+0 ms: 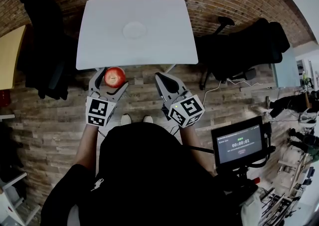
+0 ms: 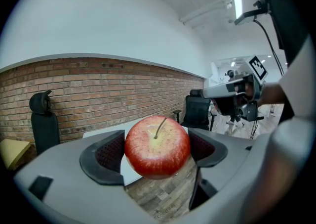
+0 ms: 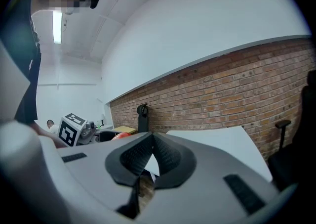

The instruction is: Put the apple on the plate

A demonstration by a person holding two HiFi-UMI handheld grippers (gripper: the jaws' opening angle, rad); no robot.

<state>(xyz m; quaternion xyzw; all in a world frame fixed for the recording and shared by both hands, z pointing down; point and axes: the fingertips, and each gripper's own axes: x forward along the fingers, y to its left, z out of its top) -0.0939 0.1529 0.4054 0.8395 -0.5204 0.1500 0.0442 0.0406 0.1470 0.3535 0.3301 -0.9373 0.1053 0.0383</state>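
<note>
left tongs (image 2: 157, 155) pinch the apple (image 1: 115, 77), middle left of the head view, near the counter (image 1: 99, 45) edge | right tongs (image 3: 151, 155) pressed together, empty | plate (image 1: 134, 30) upper middle | tip: hold the apple tight, lower it slowly onto the plate, then let go

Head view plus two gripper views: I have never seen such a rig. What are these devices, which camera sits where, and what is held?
No robot here: a person holds a grey two-jaw gripper in each hand. The head view looks down from the person's head; each gripper view looks along its own jaws. The left gripper is shut on a round red apple, short of the white rectangular table. On it lies a round white plate. The right gripper has its jaws together, holding nothing.
</note>
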